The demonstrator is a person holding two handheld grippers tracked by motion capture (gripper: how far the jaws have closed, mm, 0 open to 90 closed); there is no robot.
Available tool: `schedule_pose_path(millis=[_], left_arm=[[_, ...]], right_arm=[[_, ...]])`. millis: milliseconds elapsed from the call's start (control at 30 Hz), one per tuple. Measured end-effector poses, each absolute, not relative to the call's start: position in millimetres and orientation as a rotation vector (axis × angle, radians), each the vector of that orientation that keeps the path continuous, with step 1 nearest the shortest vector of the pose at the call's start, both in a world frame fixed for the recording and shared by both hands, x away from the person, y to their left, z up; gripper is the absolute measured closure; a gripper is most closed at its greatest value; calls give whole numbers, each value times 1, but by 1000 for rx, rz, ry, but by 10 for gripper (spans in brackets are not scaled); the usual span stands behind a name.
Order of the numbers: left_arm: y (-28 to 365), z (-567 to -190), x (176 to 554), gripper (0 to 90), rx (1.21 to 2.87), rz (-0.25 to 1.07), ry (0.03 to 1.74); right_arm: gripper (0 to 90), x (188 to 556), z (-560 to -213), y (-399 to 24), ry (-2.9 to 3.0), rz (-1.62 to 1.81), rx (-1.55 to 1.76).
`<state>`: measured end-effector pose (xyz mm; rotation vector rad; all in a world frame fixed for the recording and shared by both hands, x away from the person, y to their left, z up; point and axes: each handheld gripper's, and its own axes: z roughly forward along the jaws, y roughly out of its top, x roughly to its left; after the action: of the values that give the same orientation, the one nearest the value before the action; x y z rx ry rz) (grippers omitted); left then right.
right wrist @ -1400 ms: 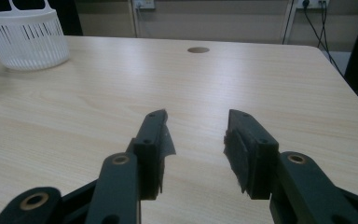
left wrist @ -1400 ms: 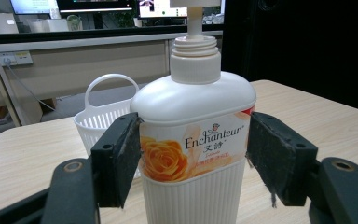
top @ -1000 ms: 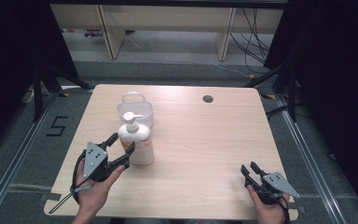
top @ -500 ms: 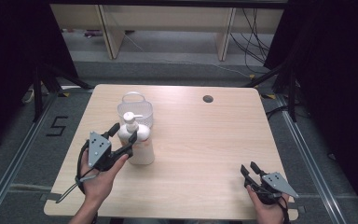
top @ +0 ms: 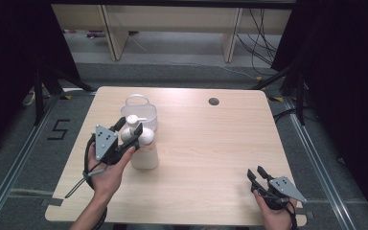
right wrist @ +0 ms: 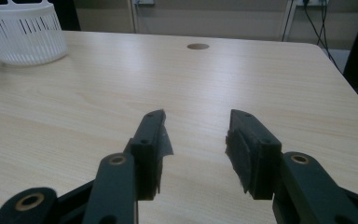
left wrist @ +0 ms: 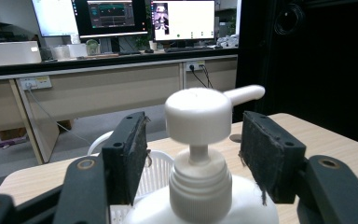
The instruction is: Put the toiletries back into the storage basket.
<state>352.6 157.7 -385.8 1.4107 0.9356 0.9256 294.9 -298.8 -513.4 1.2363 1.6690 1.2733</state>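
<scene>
While its jaws narrowed, the left claw [left wrist: 193, 154] rose around the pump bottle's [top: 143, 146] neck, untouched.

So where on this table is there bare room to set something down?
Most of the table is bare: the whole stretch from the pump bottle across to the right gripper, and back to the cable hole. It is crowded only at the left, where the left gripper, bottle and basket bunch together.
</scene>
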Motion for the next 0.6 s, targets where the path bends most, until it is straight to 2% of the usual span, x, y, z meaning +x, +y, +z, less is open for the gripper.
schedule_pose_path(millis=[200, 600], left_arm=[[155, -384, 357, 427, 1415, 928, 944], [150, -384, 360, 518, 1414, 940, 961]], right_arm=[[565, 292, -514, -296, 1655, 1306, 1303], [564, 295, -514, -299, 1664, 1293, 1231]])
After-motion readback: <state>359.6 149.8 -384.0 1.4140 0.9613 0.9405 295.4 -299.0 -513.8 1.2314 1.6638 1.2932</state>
